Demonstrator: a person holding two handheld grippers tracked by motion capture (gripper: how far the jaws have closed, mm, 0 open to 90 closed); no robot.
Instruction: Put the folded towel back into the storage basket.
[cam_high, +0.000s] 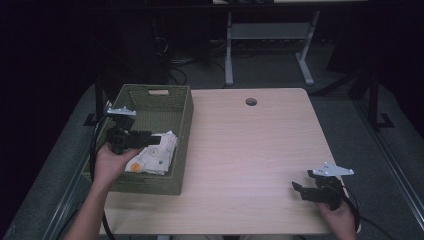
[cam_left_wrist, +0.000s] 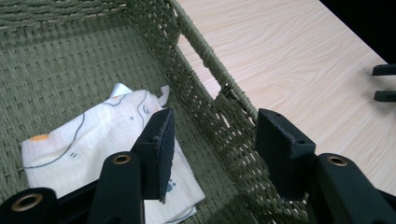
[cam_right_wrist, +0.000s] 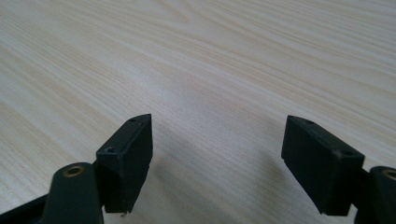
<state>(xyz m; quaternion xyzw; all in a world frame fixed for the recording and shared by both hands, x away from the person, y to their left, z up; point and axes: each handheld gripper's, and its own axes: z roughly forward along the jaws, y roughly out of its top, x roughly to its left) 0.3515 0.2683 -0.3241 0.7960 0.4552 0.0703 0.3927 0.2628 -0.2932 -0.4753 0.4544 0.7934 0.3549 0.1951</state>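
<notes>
The light wooden table (cam_high: 250, 150) carries the whole scene, and the green woven basket (cam_high: 182, 112) on its left part is the landmark for everything else. The basket sits against the table's left edge, probably so the left hand can reach into it without stretching.

Inside the basket, at the end nearer the person, lies a folded white cloth (cam_high: 156, 154) with orange and grey printed marks. It rests on the basket floor beside the right wall.

The left gripper (cam_left_wrist: 212, 140) hangs just over that cloth, its jaws spread apart with nothing between them. One pad is above the cloth and the other is over the basket's wall, which suggests either a release or a coming grab.

Well to the right of the basket, near the table's front edge, the right gripper (cam_high: 301, 189) idles low over bare wood, jaws wide and empty, out of the way.
</notes>
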